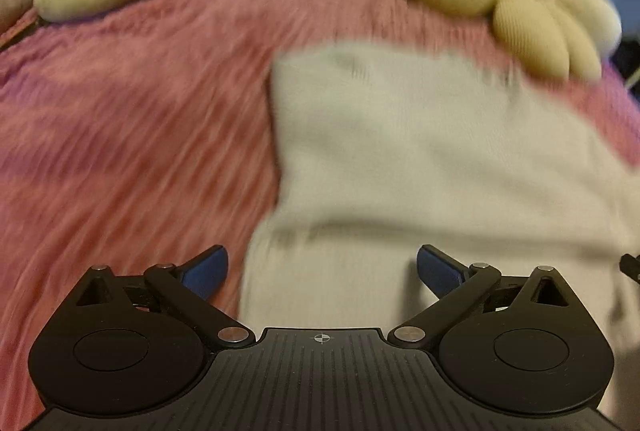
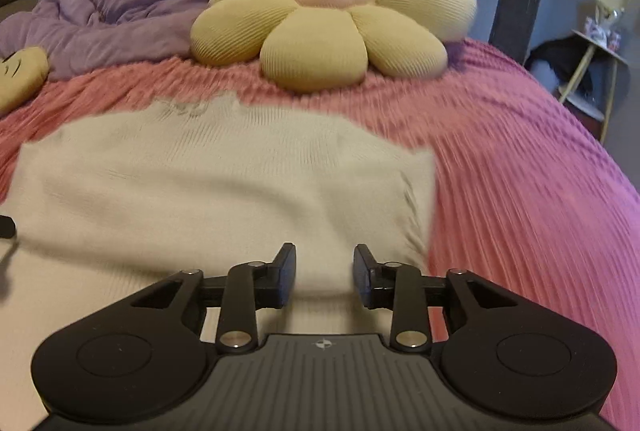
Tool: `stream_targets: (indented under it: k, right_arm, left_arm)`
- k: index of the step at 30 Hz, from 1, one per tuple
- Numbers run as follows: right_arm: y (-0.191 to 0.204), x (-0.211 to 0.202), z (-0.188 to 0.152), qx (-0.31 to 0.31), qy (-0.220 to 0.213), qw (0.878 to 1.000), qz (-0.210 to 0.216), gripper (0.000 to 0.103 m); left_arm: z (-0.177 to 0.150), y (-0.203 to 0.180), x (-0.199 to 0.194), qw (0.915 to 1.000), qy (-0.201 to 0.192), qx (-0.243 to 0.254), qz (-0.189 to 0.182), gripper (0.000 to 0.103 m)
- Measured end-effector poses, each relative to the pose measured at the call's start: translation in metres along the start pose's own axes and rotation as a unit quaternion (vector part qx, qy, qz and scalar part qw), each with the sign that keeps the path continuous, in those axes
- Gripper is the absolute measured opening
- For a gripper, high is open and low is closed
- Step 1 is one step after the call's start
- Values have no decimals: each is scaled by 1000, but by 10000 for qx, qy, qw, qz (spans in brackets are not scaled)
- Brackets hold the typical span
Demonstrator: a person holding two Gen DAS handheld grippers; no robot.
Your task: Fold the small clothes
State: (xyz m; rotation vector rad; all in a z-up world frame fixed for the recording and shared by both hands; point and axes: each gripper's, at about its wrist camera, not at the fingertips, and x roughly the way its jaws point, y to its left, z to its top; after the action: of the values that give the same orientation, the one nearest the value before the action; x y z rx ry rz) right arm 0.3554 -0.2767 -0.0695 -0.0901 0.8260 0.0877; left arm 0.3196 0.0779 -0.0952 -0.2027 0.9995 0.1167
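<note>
The left claw point(image 1: 322, 273) gaped wide and the right claw point(image 2: 324, 277) stood partly open, both empty above the cream garment point(image 2: 224, 183), which lay just before the flower cushion point(image 2: 328, 23)

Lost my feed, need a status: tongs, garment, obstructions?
Left tongs open, right tongs open, both empty. Cream knit garment flat on pink blanket. Flower pillow beyond its far edge.

My left wrist camera sits low and close over the cream garment's point(image 1: 420, 159) left edge; my right covers its right edge. Both face the flower cushion point(image 2: 328, 23) up the pink bedspread point(image 2: 520, 191).
</note>
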Motion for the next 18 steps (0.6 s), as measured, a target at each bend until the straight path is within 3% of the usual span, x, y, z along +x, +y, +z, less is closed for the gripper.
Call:
stream_targets:
  k: [2,5,7,9,14,18]
  right_arm:
    - [-1,-3,-23,-170,470,9987,-28,34]
    - [-12,-38,-47,-57,251,9995,164,35]
    - [-25,-69,-59,432,247,9982,321,45]
    - [-35,-102,-79,738,252,9964,322,48]
    - [-52,-161,-141,1444,665,9857,568,48]
    - [-56,-190,-175,1511,759,9827,759,48]
  left_arm:
    - [-18,4,-9,9997,-139,193,17,103]
    - [-40,10,-40,9990,-243,374,6,103]
    - [-62,20,-64,9989,-294,366,-37,103]
    - [-86,29,-82,9989,-315,323,-93,103]
    - [-145,46,-114,9990,105,207,-387,103]
    - [-167,63,-122,9947,414,-445,-831,100]
